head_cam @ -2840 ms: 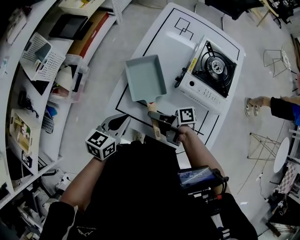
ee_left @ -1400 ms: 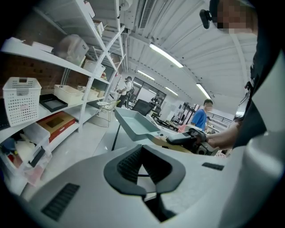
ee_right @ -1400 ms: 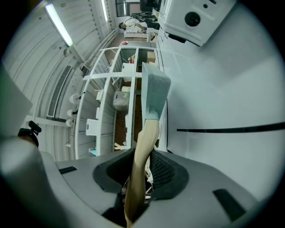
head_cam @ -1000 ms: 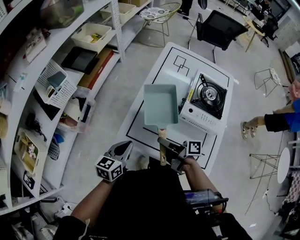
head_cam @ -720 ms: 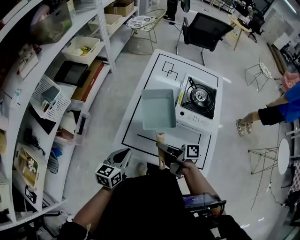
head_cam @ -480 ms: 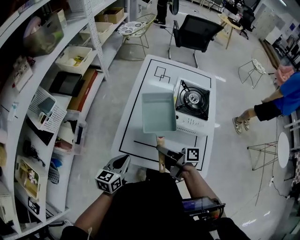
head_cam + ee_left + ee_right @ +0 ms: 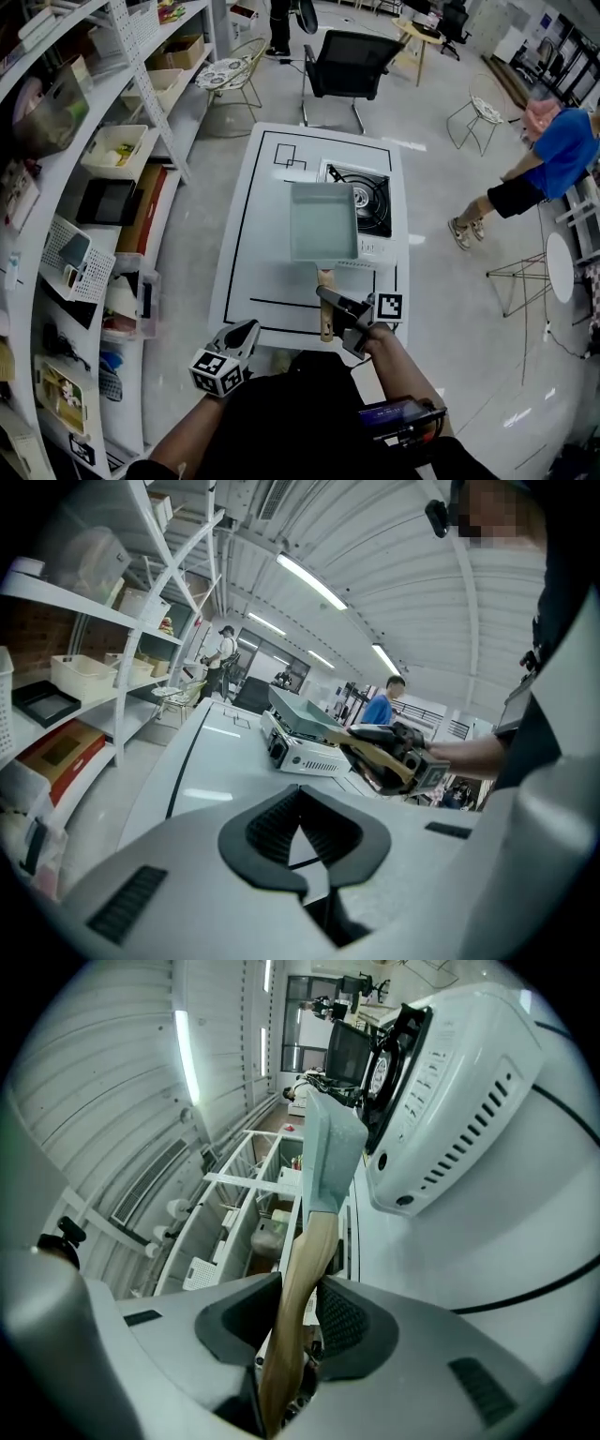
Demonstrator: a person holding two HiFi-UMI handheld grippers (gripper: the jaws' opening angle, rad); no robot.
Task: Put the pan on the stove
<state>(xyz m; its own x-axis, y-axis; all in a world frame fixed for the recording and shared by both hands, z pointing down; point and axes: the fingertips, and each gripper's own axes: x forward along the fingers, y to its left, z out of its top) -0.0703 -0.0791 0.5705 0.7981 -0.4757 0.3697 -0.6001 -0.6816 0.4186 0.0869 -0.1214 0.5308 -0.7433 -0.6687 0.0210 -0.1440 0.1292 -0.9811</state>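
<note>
Far left: shelf rack (image 7: 56,187), not in play. Holds the left gripper (image 7: 246,330) low off the near edge of the tabletop (image 7: 248,253), jaws together, nothing between them. Idle, no part in the carry.

Clamps the right gripper (image 7: 328,300) on the wooden handle (image 7: 325,281) of the pan (image 7: 323,220), pads pressed to both sides of it per the right gripper view. Carries the pan clear of the tabletop, gripper roughly level.

Change vs a few seconds back: then over the tabletop left of the stove (image 7: 373,197) and clear of it. Now shifted right and covering the stove's left half in the head view, with the burner poking out past the pan's right edge. In the left gripper view, sits just above the stove top, slightly tilted; can't tell if touching yet. Same grip on the handle throughout.

Meaning for the task: lift and most of the transfer look done, placement not. Probably needs a bit more travel right to centre over the burner, then level, lower, release.

Risks, as judged:
- Long lever on a single handle clamp, so possible droop or twist at touchdown.
- Possible clip on the stove's edge if lowered early.

Far right: person in blue (image 7: 553,150), well apart from the tabletop.
</note>
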